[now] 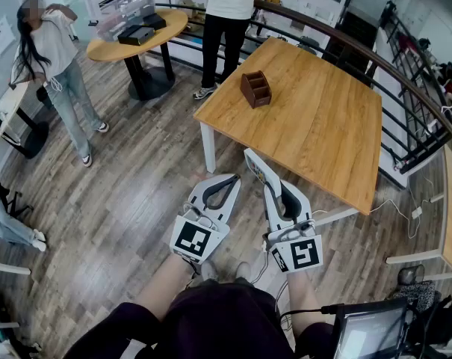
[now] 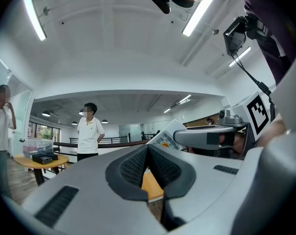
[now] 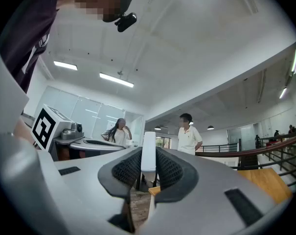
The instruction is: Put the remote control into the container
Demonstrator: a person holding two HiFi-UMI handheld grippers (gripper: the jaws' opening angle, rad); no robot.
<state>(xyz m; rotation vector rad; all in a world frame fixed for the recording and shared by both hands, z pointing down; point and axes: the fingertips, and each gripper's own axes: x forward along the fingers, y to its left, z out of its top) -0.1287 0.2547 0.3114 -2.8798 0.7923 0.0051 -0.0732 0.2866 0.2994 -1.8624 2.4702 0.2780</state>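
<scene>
A white remote control (image 1: pixel 257 169) juts forward from my right gripper (image 1: pixel 275 193), whose jaws are shut on it; in the right gripper view the remote control (image 3: pixel 148 151) stands edge-on between the black pads (image 3: pixel 168 169). The left gripper view shows the remote's buttoned face (image 2: pixel 165 139) to the right. My left gripper (image 1: pixel 229 179) is beside the right one, over the floor, its pads (image 2: pixel 133 166) pressed together with nothing between them. The container, a small brown wooden box (image 1: pixel 255 88), stands on the light wooden table (image 1: pixel 323 133) ahead of both grippers.
One person (image 1: pixel 229 21) stands at the table's far side, another (image 1: pixel 57 58) at the left. A round table (image 1: pixel 110 48) at the back left carries a clear bin and black boxes. A dark railing (image 1: pixel 405 81) runs along the right. A screen (image 1: pixel 367 333) sits at bottom right.
</scene>
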